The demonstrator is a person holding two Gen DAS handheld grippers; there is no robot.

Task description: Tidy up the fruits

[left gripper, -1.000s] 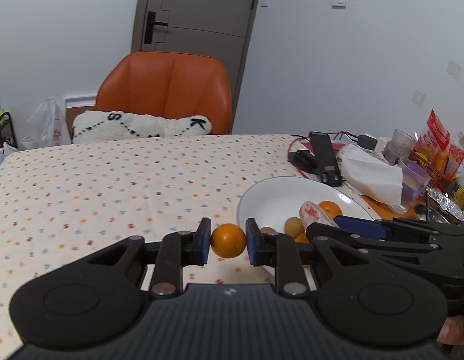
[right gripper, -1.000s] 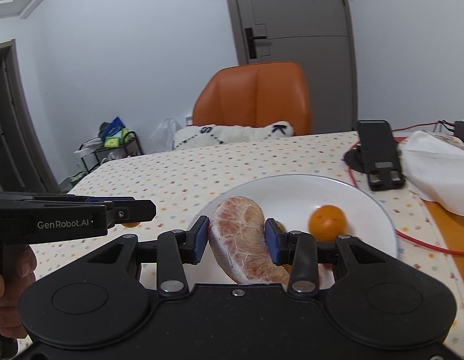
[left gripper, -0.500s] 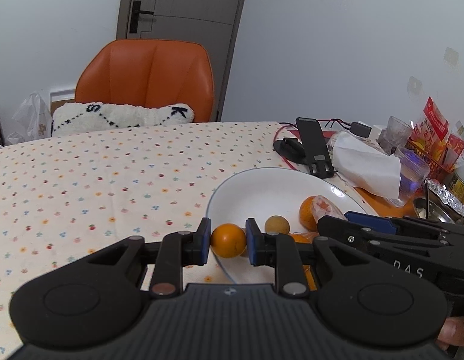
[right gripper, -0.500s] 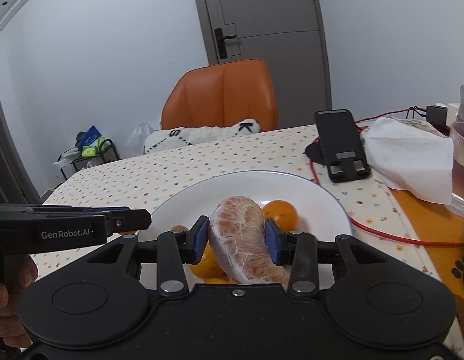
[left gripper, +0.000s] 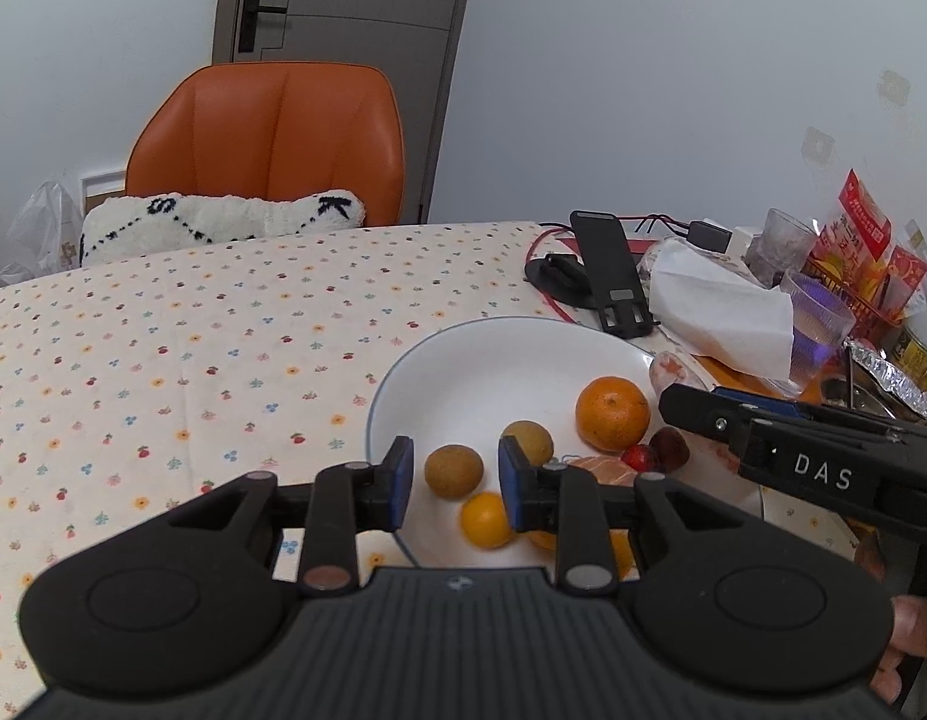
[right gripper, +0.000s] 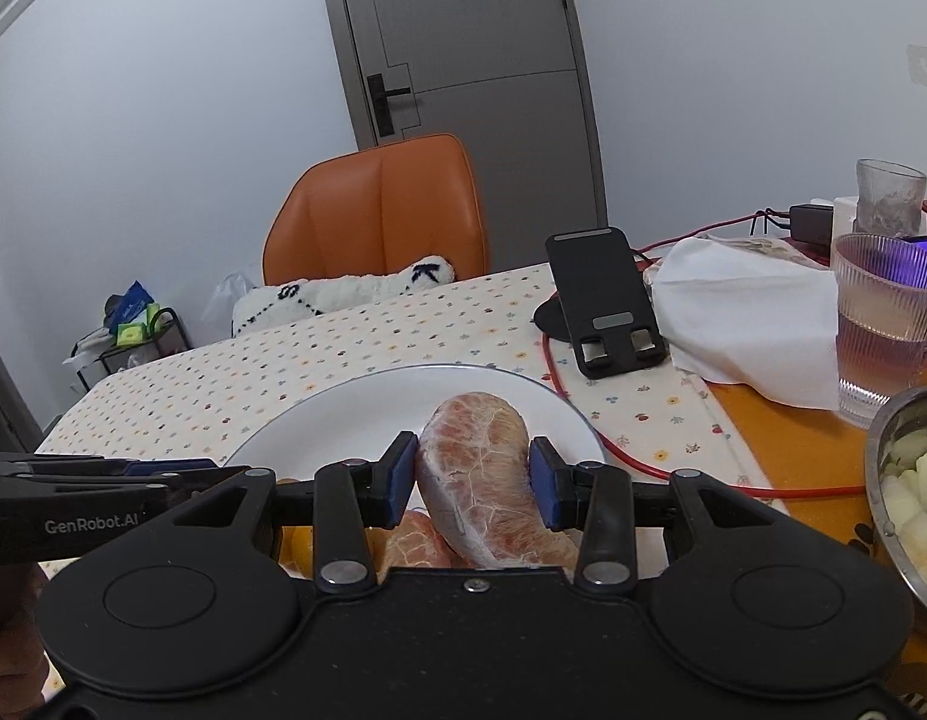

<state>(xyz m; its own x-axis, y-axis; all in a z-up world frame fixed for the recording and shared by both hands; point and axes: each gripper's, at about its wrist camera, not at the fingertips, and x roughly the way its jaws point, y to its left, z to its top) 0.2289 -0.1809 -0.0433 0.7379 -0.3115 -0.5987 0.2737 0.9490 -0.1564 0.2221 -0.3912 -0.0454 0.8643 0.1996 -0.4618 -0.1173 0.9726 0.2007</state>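
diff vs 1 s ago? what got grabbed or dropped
The left gripper carried the small orange from over the tablecloth to the white plate, opened its jaws and let it go; it now lies on the plate among the other fruit. The right gripper moved further over the plate. Unchanged: its jaws stay shut on the peeled pomelo segment.

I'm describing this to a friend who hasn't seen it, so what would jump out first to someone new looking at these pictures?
First, the big peeled pomelo segment pinched in the right tongs, held over the white plate. Next, in the left view, the open left tongs hang above the plate's near edge, where a small orange, two brownish round fruits and a mandarin lie. Behind the table, the bright orange chair stands out.
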